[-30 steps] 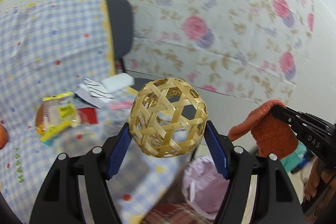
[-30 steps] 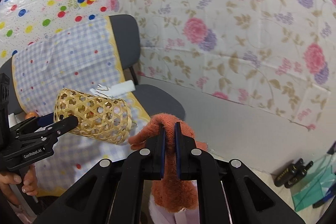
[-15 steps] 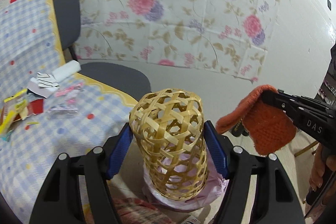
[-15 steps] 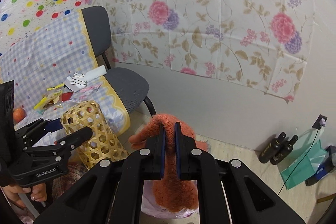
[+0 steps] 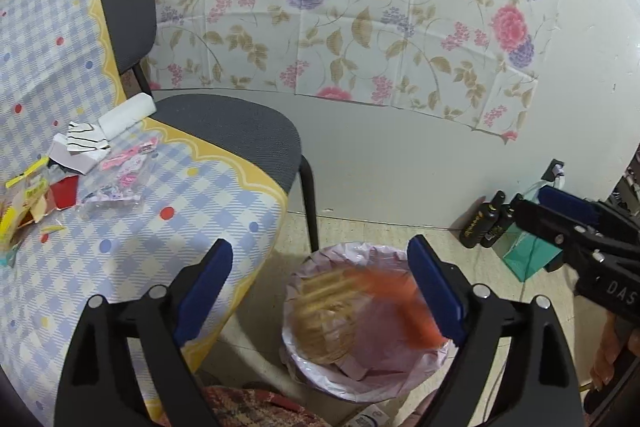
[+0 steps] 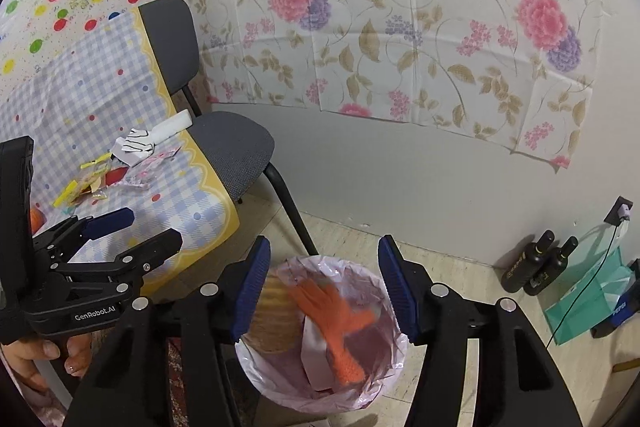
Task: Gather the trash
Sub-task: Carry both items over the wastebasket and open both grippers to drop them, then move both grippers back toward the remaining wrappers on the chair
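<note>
Both jaws opening, nothing between them. Left gripper (image 5: 320,291), right gripper (image 6: 324,287) above bin (image 6: 384,383); woven basket (image 5: 324,319), orange glove (image 6: 340,323) dropping in. Clear hands before fetching wrappers (image 5: 36,195) off desk (image 5: 132,243).

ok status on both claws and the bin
Left claw and right claw opening, nothing gripped. Woven basket and orange glove in lined bin. Wrappers left on table.

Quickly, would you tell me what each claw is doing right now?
Left claw: opening, empty; woven basket dropped in bin.
Right claw: opening, empty; orange glove dropped too.
</note>
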A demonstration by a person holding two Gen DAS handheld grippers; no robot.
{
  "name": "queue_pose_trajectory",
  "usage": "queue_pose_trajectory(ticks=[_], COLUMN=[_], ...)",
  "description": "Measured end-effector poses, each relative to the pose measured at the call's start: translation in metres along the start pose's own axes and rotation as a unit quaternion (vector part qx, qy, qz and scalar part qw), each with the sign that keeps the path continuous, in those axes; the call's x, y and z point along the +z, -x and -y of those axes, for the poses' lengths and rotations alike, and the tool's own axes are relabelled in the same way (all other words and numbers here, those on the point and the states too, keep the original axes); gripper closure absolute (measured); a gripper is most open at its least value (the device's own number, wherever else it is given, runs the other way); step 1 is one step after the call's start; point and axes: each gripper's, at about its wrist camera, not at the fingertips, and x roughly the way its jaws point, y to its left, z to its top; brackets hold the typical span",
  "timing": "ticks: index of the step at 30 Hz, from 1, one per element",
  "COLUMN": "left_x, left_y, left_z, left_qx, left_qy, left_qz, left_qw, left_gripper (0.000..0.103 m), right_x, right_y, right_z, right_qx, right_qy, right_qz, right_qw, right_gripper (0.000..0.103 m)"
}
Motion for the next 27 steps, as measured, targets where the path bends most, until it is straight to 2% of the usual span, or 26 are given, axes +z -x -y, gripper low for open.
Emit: queue_pose_trajectory(ticks=[11,27], left_x=[0.006,0.010], left_y=[0.028,0.062], left_z=[-0.026,-0.095], left_qx=[0.071,0.147], left_qy=[0.016,0.071], left_qz=[0.024,0.036], left_qw=[0.9970,0.9859], left_gripper=[0.011,0.011], right_x=[0.010,0.040], right_y=[0.002,0.001], right_z=[-0.018,-0.084], right_qx=[0.005,0.043], right_qy=[0.017,0.075], right_qz=[0.009,0.032], right_qw=[1.000,0.996], right_gripper=[0.046,0.046])
